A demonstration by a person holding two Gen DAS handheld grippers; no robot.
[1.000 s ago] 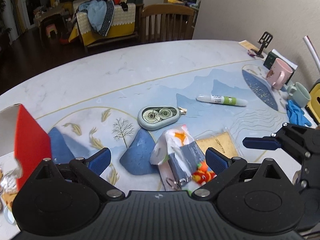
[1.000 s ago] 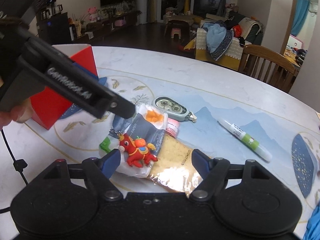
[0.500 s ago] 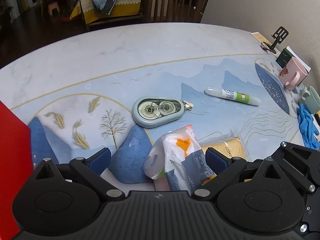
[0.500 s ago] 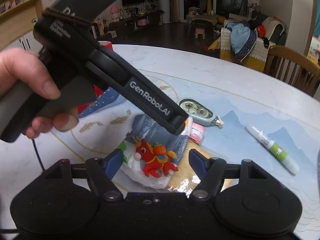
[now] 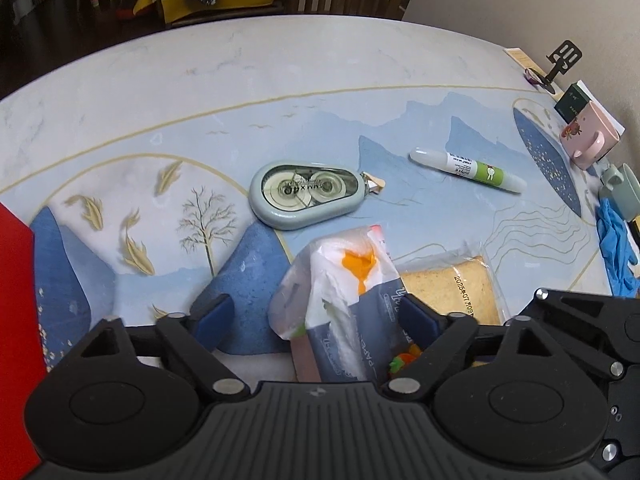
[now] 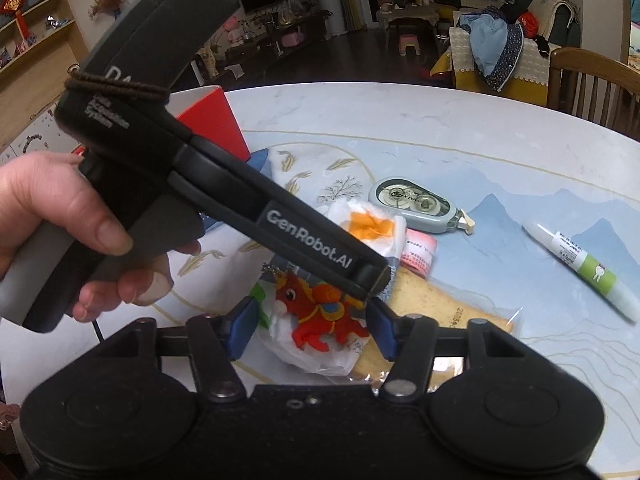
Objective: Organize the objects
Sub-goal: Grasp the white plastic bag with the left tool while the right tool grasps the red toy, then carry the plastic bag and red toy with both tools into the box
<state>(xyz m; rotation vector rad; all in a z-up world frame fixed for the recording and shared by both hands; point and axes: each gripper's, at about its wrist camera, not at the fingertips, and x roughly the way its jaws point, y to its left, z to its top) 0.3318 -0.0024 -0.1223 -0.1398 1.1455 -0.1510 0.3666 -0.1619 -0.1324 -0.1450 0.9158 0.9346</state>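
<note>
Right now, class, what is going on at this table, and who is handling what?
A person holds a gripper in each hand over a plastic bag with a red horse toy on it. Both grippers' jaws are closing around the bag: the right gripper at the horse end, the left gripper at the other. A correction tape, a glue pen and packed bread lie loose on the table.

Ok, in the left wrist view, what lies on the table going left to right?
Red box → correction tape dispenser → plastic bag → glue pen → pink mug → blue glove.
</note>
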